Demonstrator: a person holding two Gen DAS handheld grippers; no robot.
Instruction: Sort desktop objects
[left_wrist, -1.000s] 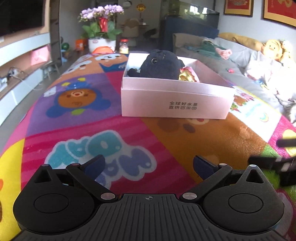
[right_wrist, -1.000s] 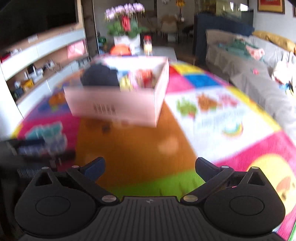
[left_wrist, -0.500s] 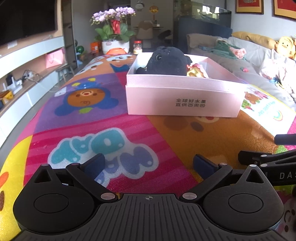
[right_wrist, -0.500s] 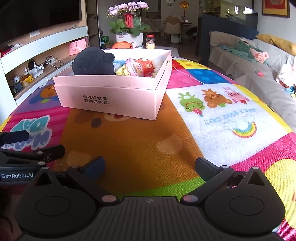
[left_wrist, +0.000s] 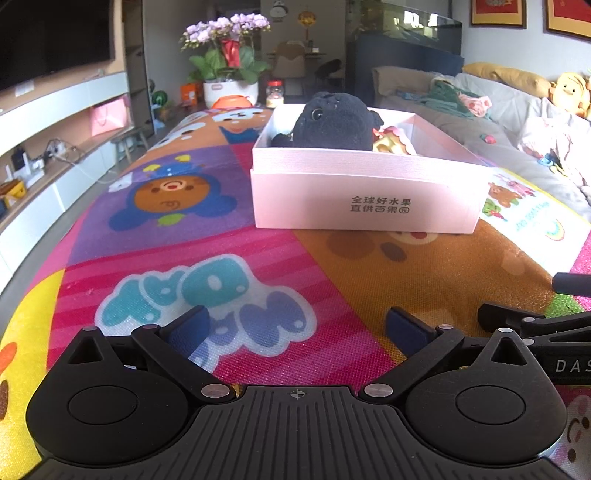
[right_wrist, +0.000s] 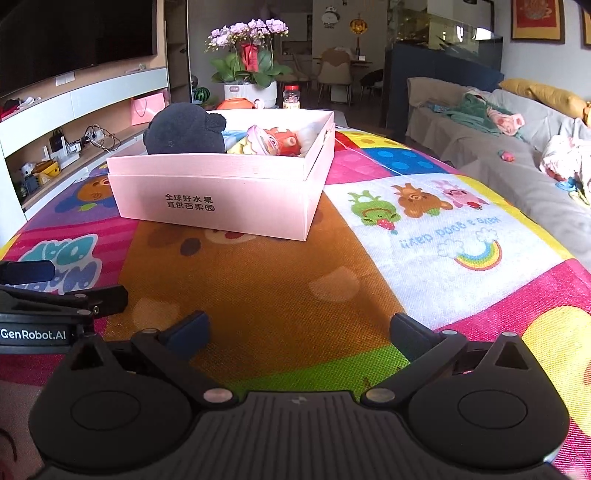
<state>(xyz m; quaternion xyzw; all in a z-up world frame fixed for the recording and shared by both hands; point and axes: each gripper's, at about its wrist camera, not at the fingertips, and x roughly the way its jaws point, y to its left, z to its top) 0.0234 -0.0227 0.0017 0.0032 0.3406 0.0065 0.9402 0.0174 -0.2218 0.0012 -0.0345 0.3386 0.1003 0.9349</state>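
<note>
The pink box (right_wrist: 207, 199) reads "全球好水果 直供百果园"; the left gripper (right_wrist: 33, 334) reads "GenRobot.AI".

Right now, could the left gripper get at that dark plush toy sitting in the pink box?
Probably yes. The left gripper is open and empty, bare mat lies ahead, and the dark plush toy sticks up above the pink box wall.

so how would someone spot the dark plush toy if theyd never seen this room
Find the pink box with printed characters on its side, standing on the colourful play mat. The plush sits in its near left corner, rising above the rim. It is the only near-black, fuzzy thing there; the toys beside it are bright red, pink and yellow.
</note>
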